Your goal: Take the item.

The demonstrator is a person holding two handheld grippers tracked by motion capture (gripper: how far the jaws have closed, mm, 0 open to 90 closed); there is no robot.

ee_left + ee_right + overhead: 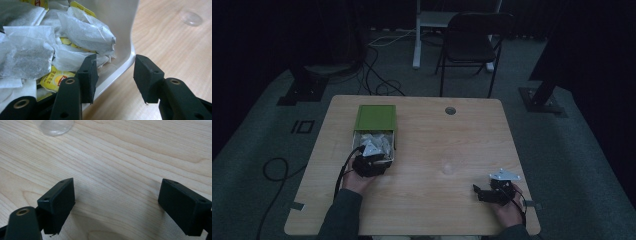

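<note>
Left gripper view: left claw (113, 75) half-spread, straddling near rim of white plastic tray (125, 37), one jaw inside among white paper tea bags (82, 32), one outside, pads apparently clear of the wall; likely positioned to clamp the rim. Tray at ten o'clock on pale wooden counter (437, 145), one green lid (376, 118) behind. Right claw (116, 207) wide, empty, parked at five o'clock. One clear round cup (53, 126) mid-counter. Bags uncountable

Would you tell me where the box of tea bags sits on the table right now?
In the high view the box of tea bags sits on the table's left half, its green lid towards the far edge, with the left gripper at its near end.
</note>
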